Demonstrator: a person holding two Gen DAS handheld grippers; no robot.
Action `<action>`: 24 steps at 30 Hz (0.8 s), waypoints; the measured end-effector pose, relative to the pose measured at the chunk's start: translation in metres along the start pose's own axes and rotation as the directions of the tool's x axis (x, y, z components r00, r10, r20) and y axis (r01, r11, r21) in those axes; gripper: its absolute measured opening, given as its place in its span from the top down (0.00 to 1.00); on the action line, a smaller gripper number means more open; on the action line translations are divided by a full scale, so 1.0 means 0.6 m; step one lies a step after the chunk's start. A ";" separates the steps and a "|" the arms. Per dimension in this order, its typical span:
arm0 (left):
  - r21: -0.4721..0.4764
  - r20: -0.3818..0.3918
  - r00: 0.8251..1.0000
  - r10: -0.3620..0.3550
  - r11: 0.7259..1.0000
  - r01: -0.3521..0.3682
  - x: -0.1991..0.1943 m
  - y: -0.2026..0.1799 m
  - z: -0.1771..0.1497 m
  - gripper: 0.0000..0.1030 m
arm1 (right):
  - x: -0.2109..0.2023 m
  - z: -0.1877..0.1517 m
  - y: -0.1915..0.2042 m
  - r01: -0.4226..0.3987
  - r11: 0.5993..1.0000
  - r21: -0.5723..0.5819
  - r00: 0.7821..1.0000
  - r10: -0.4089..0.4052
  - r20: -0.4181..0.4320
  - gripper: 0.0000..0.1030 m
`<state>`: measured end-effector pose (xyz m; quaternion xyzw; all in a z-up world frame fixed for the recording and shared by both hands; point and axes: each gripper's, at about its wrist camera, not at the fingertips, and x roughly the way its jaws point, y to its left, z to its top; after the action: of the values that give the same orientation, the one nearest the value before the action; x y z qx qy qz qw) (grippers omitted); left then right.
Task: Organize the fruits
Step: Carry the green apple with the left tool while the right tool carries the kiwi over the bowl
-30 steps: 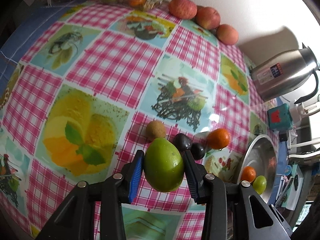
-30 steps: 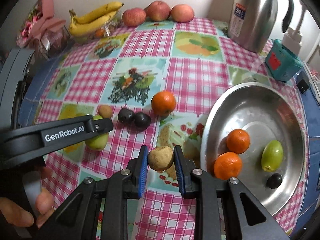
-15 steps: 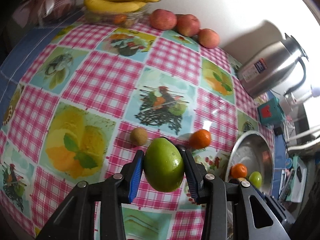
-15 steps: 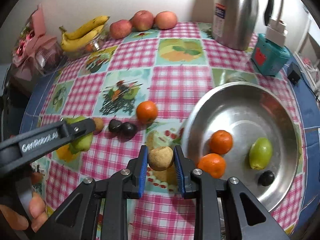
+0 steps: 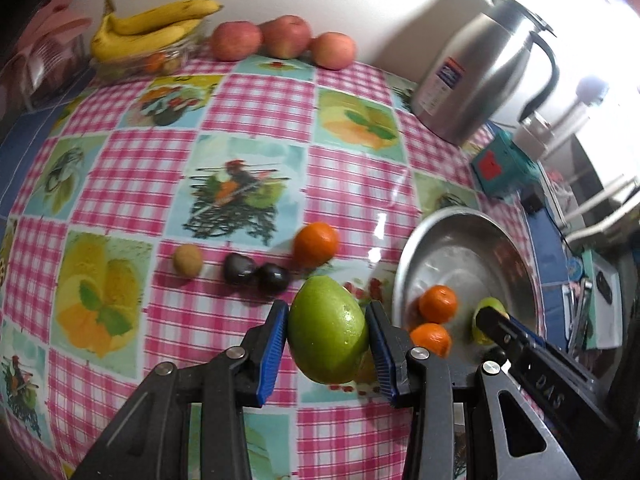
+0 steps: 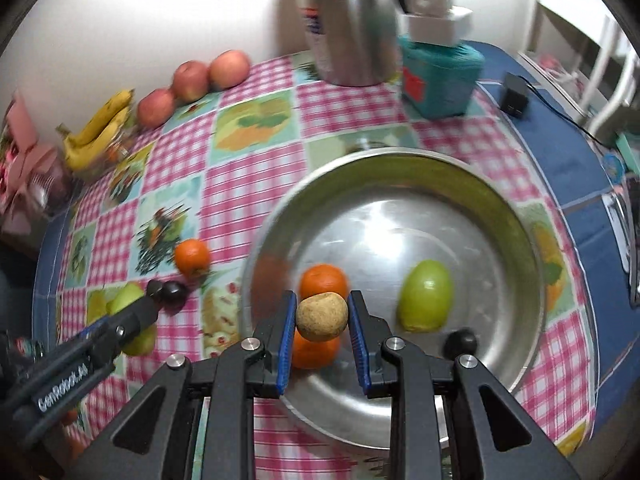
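Right hand-held gripper [image 6: 322, 316] clamps a brown fruit [image 6: 321, 315] over the steel bowl [image 6: 516, 216], release seemingly next; left hand-held gripper [image 5: 327, 330] grips a green fruit [image 5: 327, 330].

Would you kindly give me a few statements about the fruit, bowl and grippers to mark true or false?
1. The left gripper holds a green fruit. True.
2. The right gripper is empty. False: it grips a tan fruit.
3. The bowl holds two oranges. True.
4. The bananas lie in the bowl. False: they are at the wall.
5. The kettle lies on its side. False: it stands upright.
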<state>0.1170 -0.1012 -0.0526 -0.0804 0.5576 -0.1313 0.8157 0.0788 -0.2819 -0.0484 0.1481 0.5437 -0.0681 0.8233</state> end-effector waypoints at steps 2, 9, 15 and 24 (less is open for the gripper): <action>0.020 -0.004 1.000 -0.009 1.000 0.009 0.003 -0.012 -0.004 0.59 | -0.002 0.001 -0.014 0.002 1.000 0.024 1.000 -0.002 0.002 0.74; 0.090 -0.005 0.999 -0.033 0.995 0.034 0.011 -0.054 -0.017 0.59 | -0.009 0.004 -0.066 0.014 0.994 0.110 1.000 -0.016 0.016 0.74; 0.136 0.015 0.998 -0.055 0.989 0.053 0.018 -0.085 -0.013 0.59 | -0.010 0.009 -0.090 0.015 0.989 0.150 0.999 -0.019 0.027 0.74; 0.204 0.051 0.998 -0.037 0.979 0.026 0.049 -0.121 0.015 0.59 | 0.008 0.031 -0.094 0.037 0.990 0.134 0.996 -0.048 0.077 0.74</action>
<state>0.1262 -0.1795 -0.0550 -0.0093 0.5174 -0.1982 0.8324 0.0818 -0.3411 -0.0555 0.1878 0.5075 -0.1274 0.8312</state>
